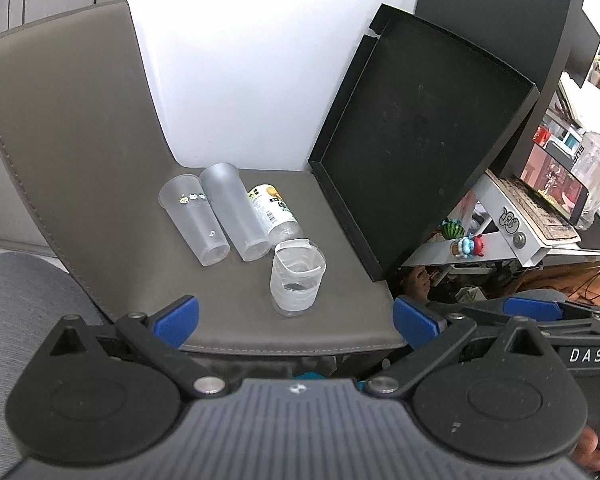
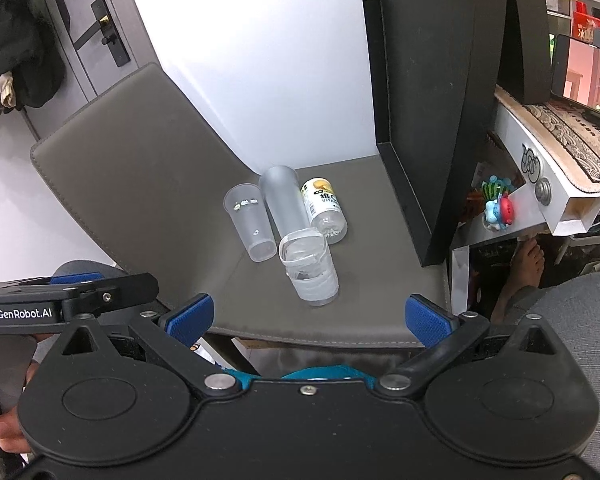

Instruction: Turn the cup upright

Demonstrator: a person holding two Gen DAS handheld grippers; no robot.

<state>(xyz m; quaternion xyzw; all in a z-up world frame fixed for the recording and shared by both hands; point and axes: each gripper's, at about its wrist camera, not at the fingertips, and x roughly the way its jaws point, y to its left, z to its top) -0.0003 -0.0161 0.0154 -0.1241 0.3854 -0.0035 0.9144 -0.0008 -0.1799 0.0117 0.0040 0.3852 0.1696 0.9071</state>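
Grey leather surface [image 1: 100, 184] carries four vessels; taped cup [image 1: 298, 282] upright nearest front edge; two clear cups [image 1: 194, 224] [image 1: 236, 212] and bottle [image 1: 274, 212] lying behind it; left tongs [image 1: 296, 320] and right tongs [image 2: 308, 318] spread, empty, well short; judgement: task finished or nearly.
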